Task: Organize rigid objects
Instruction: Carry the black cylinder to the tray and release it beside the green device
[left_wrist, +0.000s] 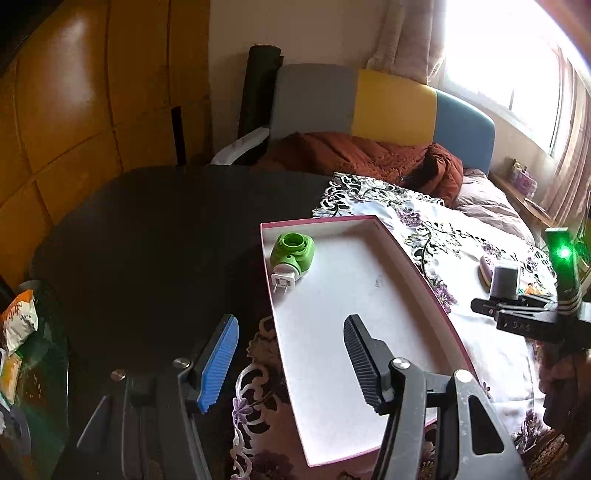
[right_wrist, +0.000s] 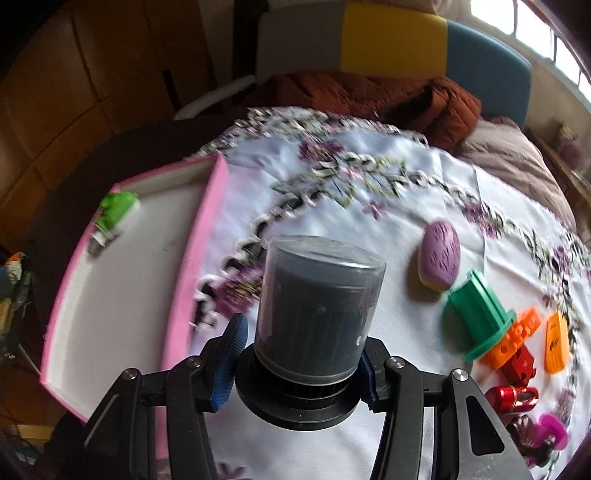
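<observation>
Right tool (right_wrist: 299, 354) clamped on unlabelled dark canister (right_wrist: 317, 306); left tool (left_wrist: 291, 365) open, empty.

We see a dark table (left_wrist: 147, 240) spread with a white cloth (right_wrist: 369, 177) of purple flowers. On the cloth lie a pink-rimmed tray (right_wrist: 207, 236), a purple oval piece (right_wrist: 439, 254), a green flanged part (right_wrist: 480, 314) and orange blocks (right_wrist: 521, 328)

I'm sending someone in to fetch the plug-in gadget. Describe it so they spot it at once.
Find the shallow pink-edged tray with a white floor, lying on the flowered cloth on the bed. In its far corner lies the green plug-in device, alone in the tray. It has a round green body with a ring-shaped opening and a white base with two metal prongs.
</observation>
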